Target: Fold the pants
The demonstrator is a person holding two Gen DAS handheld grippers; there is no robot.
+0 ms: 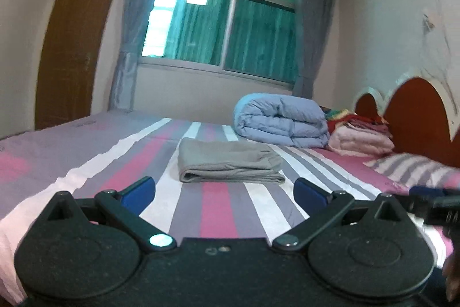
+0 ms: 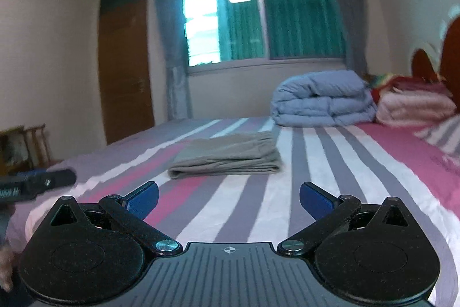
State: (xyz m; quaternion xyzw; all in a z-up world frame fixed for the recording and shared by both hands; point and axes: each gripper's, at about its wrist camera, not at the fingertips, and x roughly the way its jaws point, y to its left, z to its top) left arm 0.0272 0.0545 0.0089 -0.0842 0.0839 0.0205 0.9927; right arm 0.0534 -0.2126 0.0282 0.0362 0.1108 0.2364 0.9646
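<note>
Blue-padded fingers of the left gripper (image 1: pixel 224 192) stand wide apart in the left wrist view, holding nothing, just above the near edge of the striped bed (image 1: pixel 218 209). Beyond them, the grey pants (image 1: pixel 228 161) lie folded into a flat stack near the middle of the bed, apart from the fingers. A rolled blue duvet (image 1: pixel 283 120) sits toward the far edge, with pink bedding (image 1: pixel 360 141) beside it against the headboard (image 1: pixel 417 111). The right gripper (image 1: pixel 431 199) enters blurred at the frame's right.

From the right wrist view, the right gripper (image 2: pixel 229 199) is likewise spread wide and empty over the near edge of the bed (image 2: pixel 330 177). The pants (image 2: pixel 227 156) rest folded ahead of it, mid-bed, untouched. The duvet (image 2: pixel 323 102) lies behind them, and the left gripper (image 2: pixel 40 183) shows at the frame's left, blurred.
</note>
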